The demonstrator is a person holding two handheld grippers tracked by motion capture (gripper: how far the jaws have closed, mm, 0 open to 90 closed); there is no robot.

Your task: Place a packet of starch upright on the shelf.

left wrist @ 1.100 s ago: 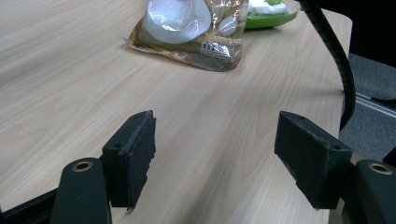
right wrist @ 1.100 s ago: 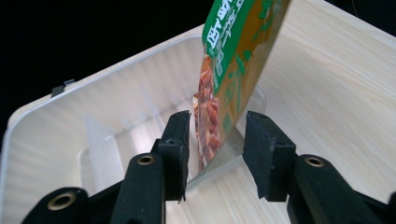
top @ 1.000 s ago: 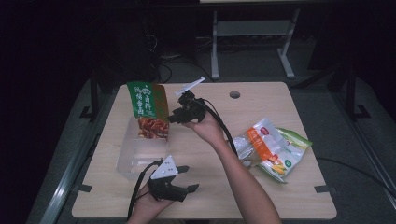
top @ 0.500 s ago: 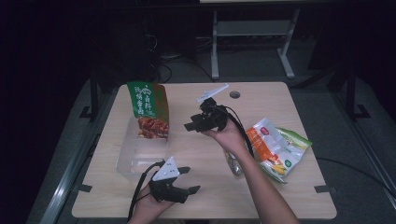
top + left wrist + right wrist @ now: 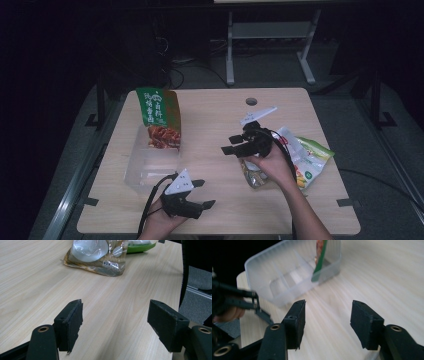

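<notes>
On the pale wooden table (image 5: 210, 115), a clear plastic rectangular bin (image 5: 150, 162) sits toward the left, and a green and orange snack pouch (image 5: 160, 117) stands upright in its far end, leaning against the far wall. Toward the right lies a small heap of packets: a clear-fronted brown packet with pale round pieces (image 5: 254, 176) lies nearest the person, and a white and green packet with orange print (image 5: 310, 160) lies just beyond it on the right.

Above the left edge of that heap hovers the right gripper (image 5: 231, 145), held in the person's right hand (image 5: 272, 162) and pointing left toward the bin. Its jaws have just been opening and stand apart with nothing between them; in the right gripper view bare table shows through the gap (image 5: 327, 325), with the bin (image 5: 287, 272) beyond.

Near the table's near edge, just right of the bin's near corner, the left gripper (image 5: 204, 194) rests low, pointing right. Its jaws stand wide apart and empty, and in the left gripper view (image 5: 115, 325) the brown packet (image 5: 97, 255) lies well ahead of them.
</notes>
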